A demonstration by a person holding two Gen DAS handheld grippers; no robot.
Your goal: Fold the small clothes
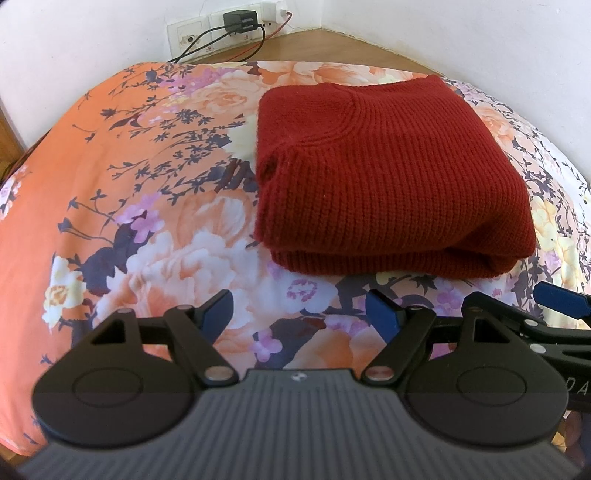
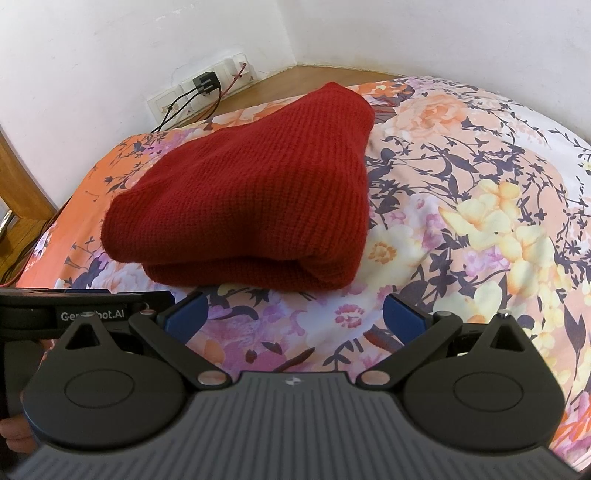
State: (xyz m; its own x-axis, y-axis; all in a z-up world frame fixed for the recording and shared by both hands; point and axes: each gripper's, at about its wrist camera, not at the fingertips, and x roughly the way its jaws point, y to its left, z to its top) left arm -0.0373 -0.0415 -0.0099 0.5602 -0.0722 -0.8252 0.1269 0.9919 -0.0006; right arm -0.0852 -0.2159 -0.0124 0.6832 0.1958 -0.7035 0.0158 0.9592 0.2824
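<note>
A dark red knitted sweater (image 1: 388,177) lies folded into a thick rectangle on the floral bedsheet (image 1: 147,206). My left gripper (image 1: 299,314) hovers open just short of its near folded edge, nothing between the blue pads. In the right wrist view the same sweater (image 2: 251,195) sits ahead and slightly left. My right gripper (image 2: 295,317) is open too, empty, a little back from the fold. The right gripper's blue fingertip (image 1: 561,301) shows at the left view's right edge, and the left gripper's body (image 2: 85,314) shows at the right view's left edge.
A white wall with sockets, a black charger (image 1: 240,20) and trailing cables (image 1: 221,44) stands behind the bed. A strip of wooden floor (image 2: 295,77) runs along the wall. A wooden furniture edge (image 2: 22,177) sits at far left. A hand (image 2: 14,432) holds the left gripper.
</note>
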